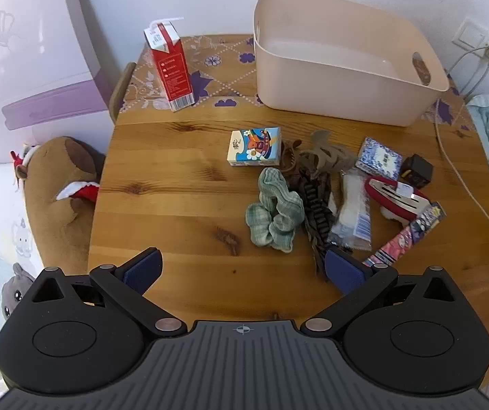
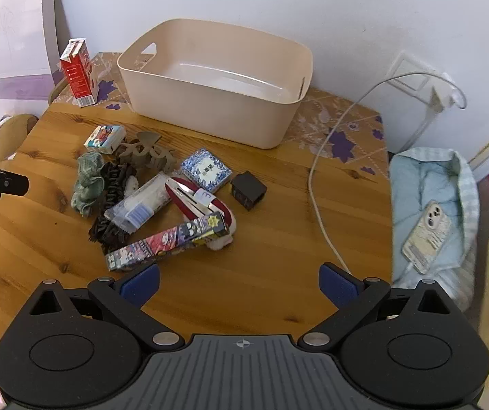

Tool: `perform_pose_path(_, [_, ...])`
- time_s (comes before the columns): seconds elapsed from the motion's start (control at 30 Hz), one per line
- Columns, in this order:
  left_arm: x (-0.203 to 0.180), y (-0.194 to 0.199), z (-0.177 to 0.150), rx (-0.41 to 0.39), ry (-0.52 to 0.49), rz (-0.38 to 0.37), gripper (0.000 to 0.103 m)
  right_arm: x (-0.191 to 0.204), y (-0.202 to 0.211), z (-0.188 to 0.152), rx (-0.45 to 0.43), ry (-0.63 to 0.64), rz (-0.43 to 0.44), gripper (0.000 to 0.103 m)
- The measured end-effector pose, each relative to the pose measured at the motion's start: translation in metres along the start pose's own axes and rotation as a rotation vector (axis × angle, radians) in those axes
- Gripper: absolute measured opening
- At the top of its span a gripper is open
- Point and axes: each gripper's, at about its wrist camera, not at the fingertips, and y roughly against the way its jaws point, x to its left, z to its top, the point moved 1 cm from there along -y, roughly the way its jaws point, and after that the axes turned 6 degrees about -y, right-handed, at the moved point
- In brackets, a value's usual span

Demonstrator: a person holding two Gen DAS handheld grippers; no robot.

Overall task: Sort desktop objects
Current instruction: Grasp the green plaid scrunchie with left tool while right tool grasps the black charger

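Now we are hovering both grippers, jaws apart, empty | clutter pile (image 1: 330,191) sitting at 1 o'clock | bin (image 1: 343,68) waiting at 12 for sorting.

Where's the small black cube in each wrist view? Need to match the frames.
Left wrist: black cube sits right of centre, at the right end of the clutter, just right of the blue-and-white patterned box.
Right wrist: black cube is near centre, just right of the same box.
Shared landmark: the beige bin stands behind the pile in both.
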Motion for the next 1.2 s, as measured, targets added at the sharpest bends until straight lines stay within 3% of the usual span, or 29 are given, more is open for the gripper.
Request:
perform_pose_path(0.17, [0.000,-0.028,0.011,0.023,-0.003,0.000,0.103,-0.008,-0.029,0.014,0.009,0.021,0.010,0.099])
perform_pose_path(0.27, [-0.001,-0.047,0.014,0.022,-0.023,0.018,0.103,-0.016,-0.047,0.022,-0.039,0.050,0.029,0.093])
perform_pose_path(0.37, [-0.002,-0.063,0.015,0.005,-0.059,0.027,0.103,-0.022,-0.066,0.031,-0.054,0.075,0.022,0.088])
perform_pose_path(0.57, [-0.008,-0.091,0.014,-0.004,-0.157,0.070,0.103,-0.033,-0.104,0.043,-0.071,0.150,0.060,0.088])
perform_pose_path(0.73, [-0.009,-0.106,0.012,0.004,-0.179,0.018,0.103,-0.040,-0.135,0.052,-0.041,0.175,0.086,0.088])
perform_pose_path(1.2, [-0.011,-0.141,0.025,0.011,-0.146,-0.035,0.103,-0.034,-0.190,0.070,-0.014,0.307,0.127,0.082])
